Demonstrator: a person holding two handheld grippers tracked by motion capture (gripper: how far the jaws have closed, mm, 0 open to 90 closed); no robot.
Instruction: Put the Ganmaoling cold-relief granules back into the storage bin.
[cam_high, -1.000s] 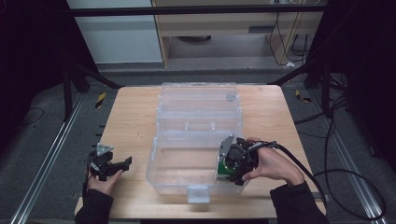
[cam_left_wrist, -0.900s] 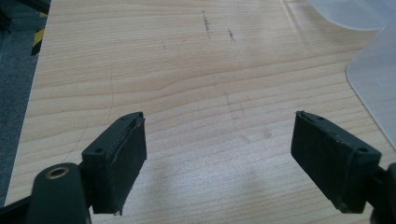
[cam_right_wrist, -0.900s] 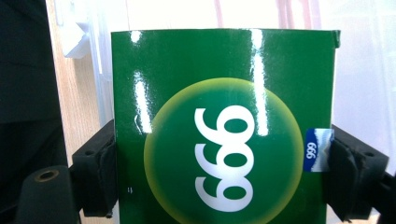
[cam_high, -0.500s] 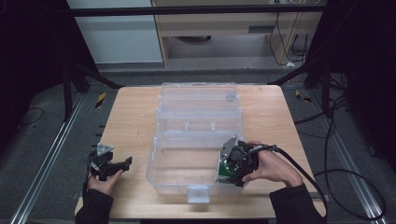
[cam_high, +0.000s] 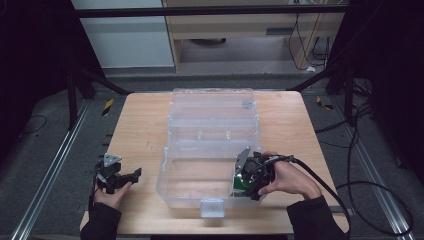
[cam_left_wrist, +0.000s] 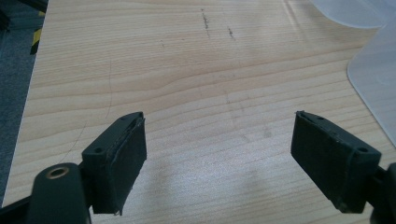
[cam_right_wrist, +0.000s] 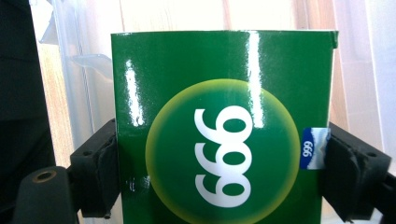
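Both forearms wear dark, near-black sleeves (cam_high: 102, 220) that end at the wrist. The left gripper (cam_high: 120, 176) is a black body topped by a grey three-cornered plate (cam_high: 111, 160). In its own view, its two jaws are blocky black pads (cam_left_wrist: 122, 161) with worn, slightly frayed edges, and a round brass-coloured eyelet (cam_left_wrist: 57, 173) sits in the black frame beside one pad. The right gripper (cam_high: 248, 177) is black too, with a grey plate on top. A thick black cable (cam_high: 330, 187) trails from it.
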